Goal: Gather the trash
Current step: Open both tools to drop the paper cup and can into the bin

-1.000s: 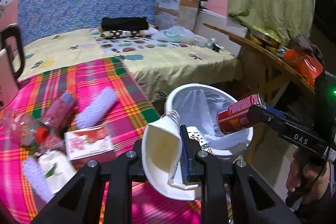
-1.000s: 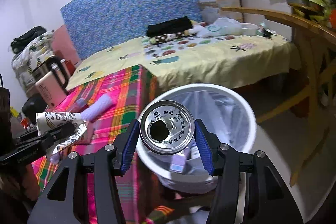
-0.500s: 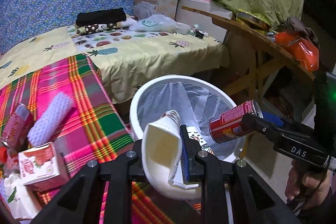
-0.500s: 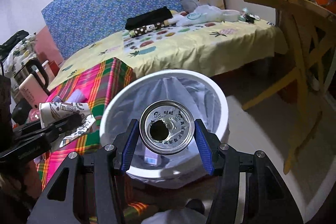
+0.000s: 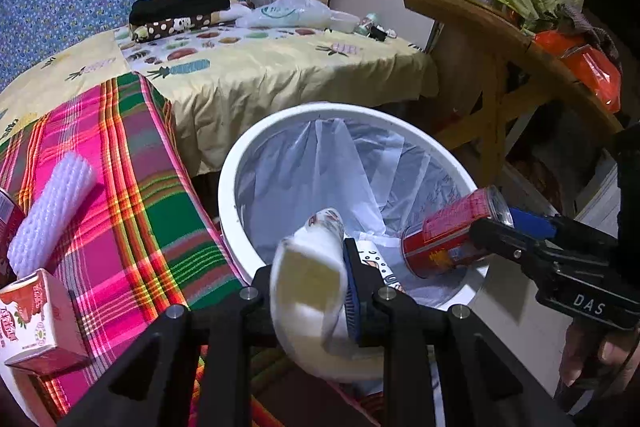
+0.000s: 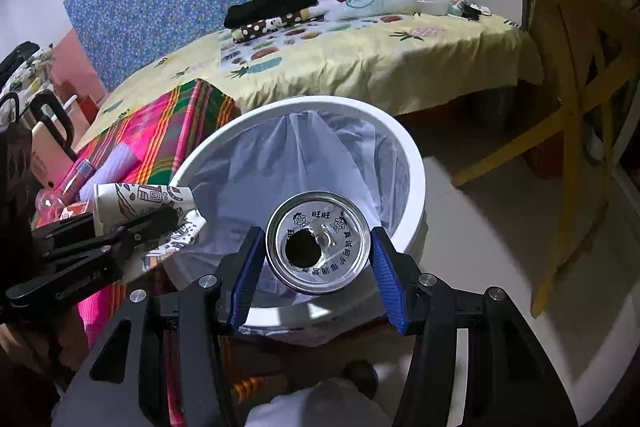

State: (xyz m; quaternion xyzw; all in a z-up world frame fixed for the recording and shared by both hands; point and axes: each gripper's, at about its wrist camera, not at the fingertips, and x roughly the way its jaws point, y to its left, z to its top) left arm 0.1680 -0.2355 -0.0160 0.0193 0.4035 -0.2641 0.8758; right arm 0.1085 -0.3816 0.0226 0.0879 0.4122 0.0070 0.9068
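Both tools hang over the white bin (image 5: 230,195), lined with a pale bag and standing just beside the plaid-covered surface (image 5: 132,187); the left tool (image 5: 316,287) has a crushed patterned paper cup (image 5: 308,267) between its jaws, which are beginning to open, though the cup is not yet free; the right tool (image 6: 318,259) is clamped wide on a red drink can (image 6: 318,241), its silver top facing the camera, poised above the bin's mouth; so two pieces look a moment from disposal, neither yet dropped. Left on the surface are a white foam roll (image 5: 48,207), a small red-and-white carton (image 5: 32,315) and pink bottles (image 6: 76,179). The right tool's body reads "DAS"; the can top carries Chinese characters with two cartoon faces; the carton's lettering is too skewed to read.
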